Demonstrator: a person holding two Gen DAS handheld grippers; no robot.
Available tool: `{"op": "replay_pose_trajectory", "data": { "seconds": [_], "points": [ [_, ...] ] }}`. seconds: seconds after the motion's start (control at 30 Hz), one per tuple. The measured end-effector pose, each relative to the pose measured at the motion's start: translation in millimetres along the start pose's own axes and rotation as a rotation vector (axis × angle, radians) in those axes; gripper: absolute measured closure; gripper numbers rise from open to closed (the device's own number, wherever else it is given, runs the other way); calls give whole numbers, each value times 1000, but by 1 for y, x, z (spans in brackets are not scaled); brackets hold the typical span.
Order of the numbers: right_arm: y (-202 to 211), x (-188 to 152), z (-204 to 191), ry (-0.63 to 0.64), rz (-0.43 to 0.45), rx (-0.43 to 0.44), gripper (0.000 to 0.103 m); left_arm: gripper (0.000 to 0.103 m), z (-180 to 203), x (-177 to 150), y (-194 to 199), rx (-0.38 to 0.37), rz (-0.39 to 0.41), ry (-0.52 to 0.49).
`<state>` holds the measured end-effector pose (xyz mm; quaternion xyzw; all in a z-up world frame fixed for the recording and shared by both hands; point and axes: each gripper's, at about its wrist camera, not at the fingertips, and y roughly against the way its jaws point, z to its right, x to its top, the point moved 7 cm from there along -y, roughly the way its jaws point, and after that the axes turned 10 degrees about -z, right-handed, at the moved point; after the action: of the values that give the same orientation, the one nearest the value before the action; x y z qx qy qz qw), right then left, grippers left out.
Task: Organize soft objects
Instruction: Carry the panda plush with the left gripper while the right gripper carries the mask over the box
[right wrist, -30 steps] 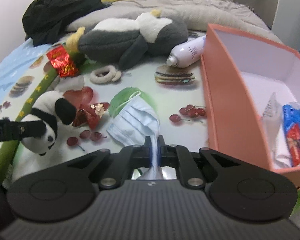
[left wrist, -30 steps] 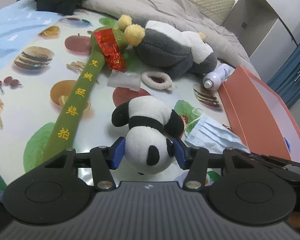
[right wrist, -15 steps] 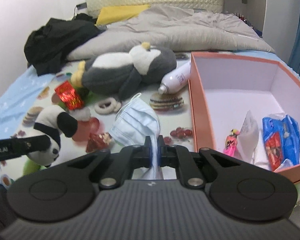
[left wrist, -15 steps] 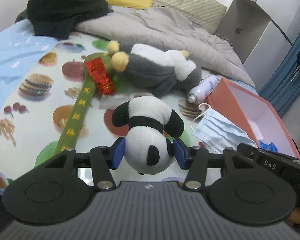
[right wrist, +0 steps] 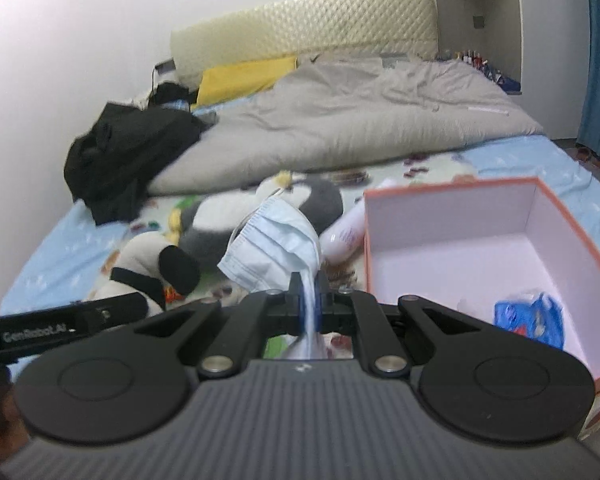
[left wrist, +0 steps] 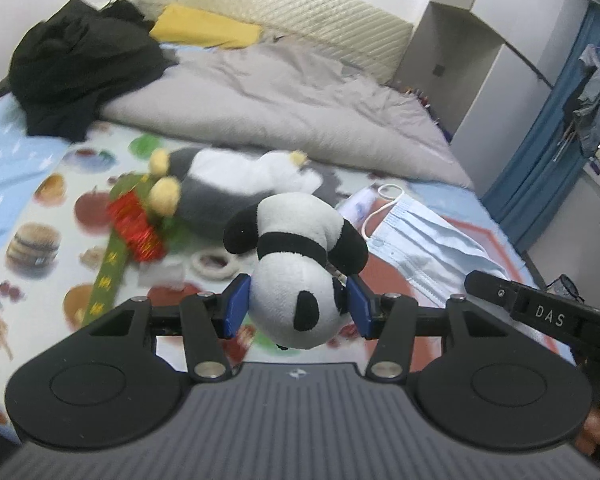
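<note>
Carry step: both grippers loaded, box waiting.

Left wrist view: the left gripper (left wrist: 298, 307) has its blue pads about half apart, pressed on the head of the panda plush (left wrist: 296, 268), which hangs clear of the printed sheet (left wrist: 40, 216); the grey plush (left wrist: 224, 184) lies at ten o'clock from it, the face mask (left wrist: 428, 240) at two o'clock. Right wrist view: the right gripper (right wrist: 307, 300) is pinched almost fully together on a corner of the face mask (right wrist: 276, 248), which stands up above the fingers, and the orange box (right wrist: 452, 192) sits open at two to three o'clock with packets already inside. Judging by this, the next move is probably to swing each load over the box rim and release, mask first since it is nearer.
</note>
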<state>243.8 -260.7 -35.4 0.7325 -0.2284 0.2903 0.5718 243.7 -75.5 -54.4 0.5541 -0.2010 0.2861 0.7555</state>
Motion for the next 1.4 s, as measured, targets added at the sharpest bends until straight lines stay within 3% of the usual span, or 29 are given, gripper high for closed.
{"op": "replay_pose_trajectory", "data": {
  "seconds": [0.3,0.57,0.8,1.07,1.4],
  "points": [
    [34,48,40,-24,95,-11,94,45,74,48,-2,-68,49,-68],
    [33,66,105,-79,101,-90,94,45,150,63,-49,-144,14,-137],
    [-2,45,169,-172,12,-158,94,45,190,43,-125,-180,-113,-174],
    [-51,5,216,-241,-132,-193,94,45,206,13,-205,-179,-265,-204],
    [-82,-30,237,-299,-232,-180,90,41,206,-9,-237,-155,-349,-227]
  ]
}}
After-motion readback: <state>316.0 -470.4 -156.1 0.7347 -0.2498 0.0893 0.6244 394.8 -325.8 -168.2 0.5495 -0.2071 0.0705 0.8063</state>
